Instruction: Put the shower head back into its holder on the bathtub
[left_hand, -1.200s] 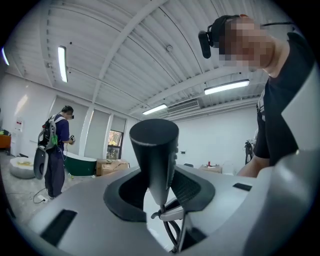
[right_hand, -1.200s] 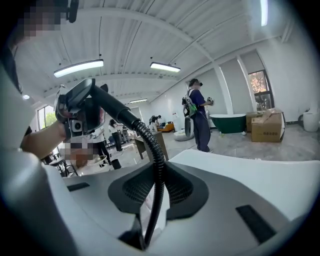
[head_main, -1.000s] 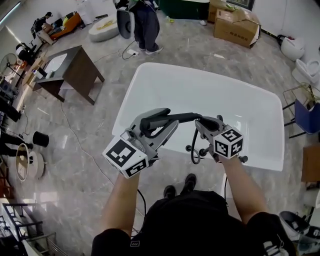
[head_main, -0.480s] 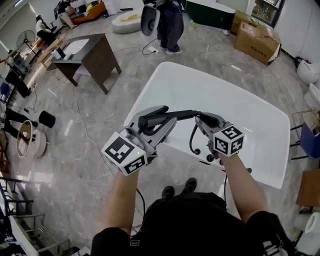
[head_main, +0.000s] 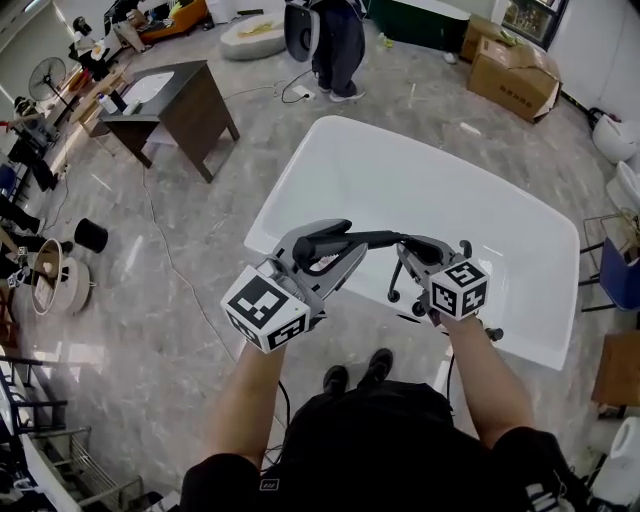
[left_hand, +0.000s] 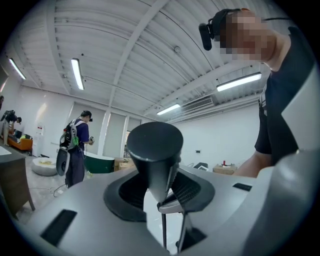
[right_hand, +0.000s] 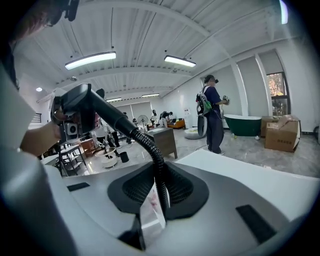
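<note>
In the head view my left gripper (head_main: 325, 252) is shut on the black shower head (head_main: 318, 238), held level above the near rim of the white bathtub (head_main: 430, 190). The head's dark cone (left_hand: 154, 150) fills the space between the pads in the left gripper view. My right gripper (head_main: 413, 256) is shut on the black ribbed hose (right_hand: 152, 150) just behind the handle (head_main: 378, 237). In the right gripper view the shower head (right_hand: 75, 104) sits up at the left. Dark tap fittings (head_main: 408, 296) stand on the tub's near rim under the right gripper. I cannot make out the holder itself.
A dark wooden table (head_main: 180, 95) stands on the grey floor left of the tub. A person (head_main: 335, 35) stands beyond the tub's far end. A cardboard box (head_main: 520, 80) lies at the back right, and cables (head_main: 160, 250) trail across the floor.
Both grippers have shifted a little to the right over the tub's near rim, carrying the shower head and hose with them. Neither grip has changed.
</note>
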